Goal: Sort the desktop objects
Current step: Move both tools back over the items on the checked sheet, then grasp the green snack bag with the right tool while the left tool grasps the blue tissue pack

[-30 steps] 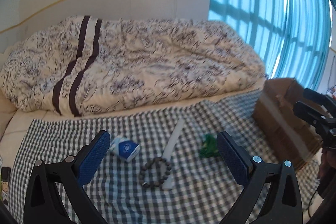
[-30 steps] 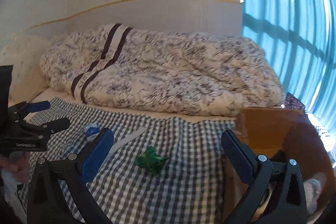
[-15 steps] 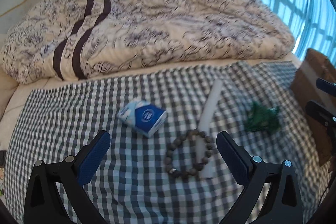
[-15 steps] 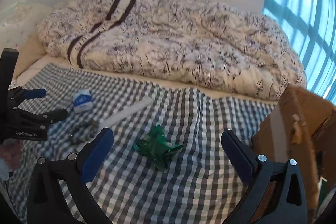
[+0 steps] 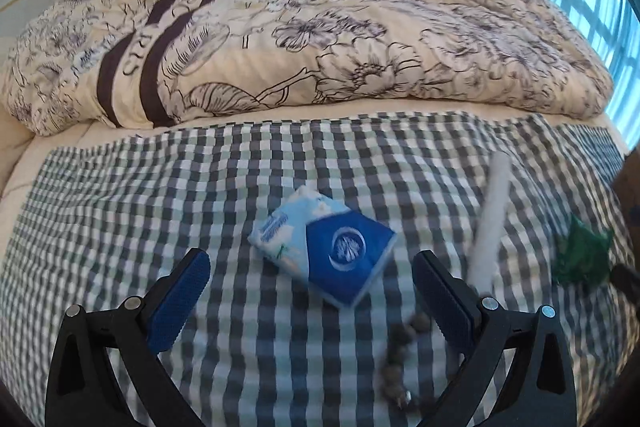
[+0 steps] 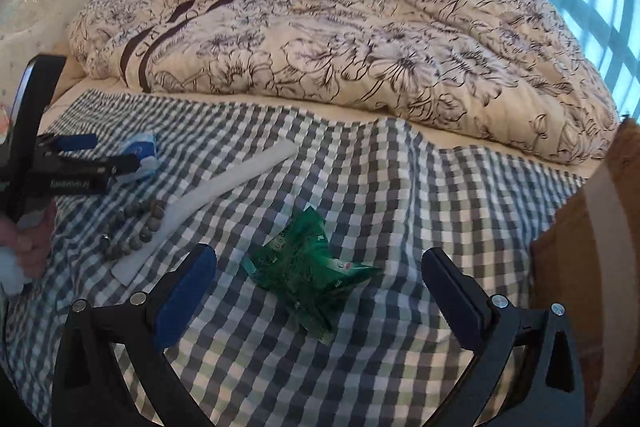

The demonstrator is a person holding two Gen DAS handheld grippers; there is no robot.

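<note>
While both of my claws hang above the bed, I take the blue tissue pack as my landmark. It lies flat on the checked cloth, tilted so one corner points toward me, and my left claw sits just short of it with its jaws wide apart and nothing between them; the pack's near corner falls in the gap ahead of the blue pads. To the right of the pack a long white strip lies on the cloth, running away from me. Nearer me than the pack and to its right, a string of brown beads curls beside the right finger, partly hidden by it and blurred. Farther right of the pack, past the strip, is a crumpled green wrapper.

From the right wrist view that green wrapper lies just ahead of my right claw, whose jaws are also spread wide and empty. Beyond it to the left I see the white strip with the beads touching its near side, and the tissue pack behind the left claw, which a hand holds. A brown cardboard box stands at the right edge, well apart from the pack. A flowered quilt is heaped behind the cloth.
</note>
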